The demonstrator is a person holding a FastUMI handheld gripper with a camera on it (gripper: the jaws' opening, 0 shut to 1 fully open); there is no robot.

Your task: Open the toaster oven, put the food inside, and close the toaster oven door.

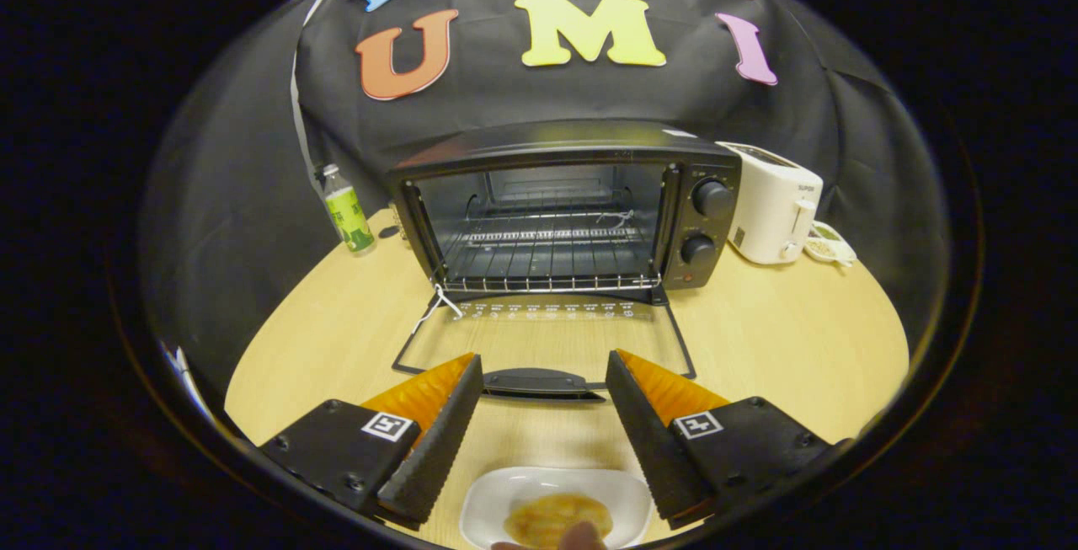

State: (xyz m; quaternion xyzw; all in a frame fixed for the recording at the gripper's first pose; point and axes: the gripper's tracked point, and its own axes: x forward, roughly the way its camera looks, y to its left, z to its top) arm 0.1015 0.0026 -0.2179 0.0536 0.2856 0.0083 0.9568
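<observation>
Hovering over the wooden table (337, 323), the gripper (545, 381) has its fingers spread wide apart with nothing between them; the food (557, 518) sits on a white plate (514, 491) low between the fingers, close to the camera. Toaster oven (564, 205) stands beyond the fingers with its door (543, 339) folded down flat, handle (539, 383) just ahead of the fingertips, rack (547, 247) bare inside. A green bottle (348, 213) is left of the oven, a white toaster (771, 200) right of it.

gripper (545, 373) – two wedge-shaped fingers with ridged inner faces, standing apart | black mounts behind each, screws at the corners | a square black-and-white marker tag on each mount – nearer the white plate (497, 491) than the fingertips
</observation>
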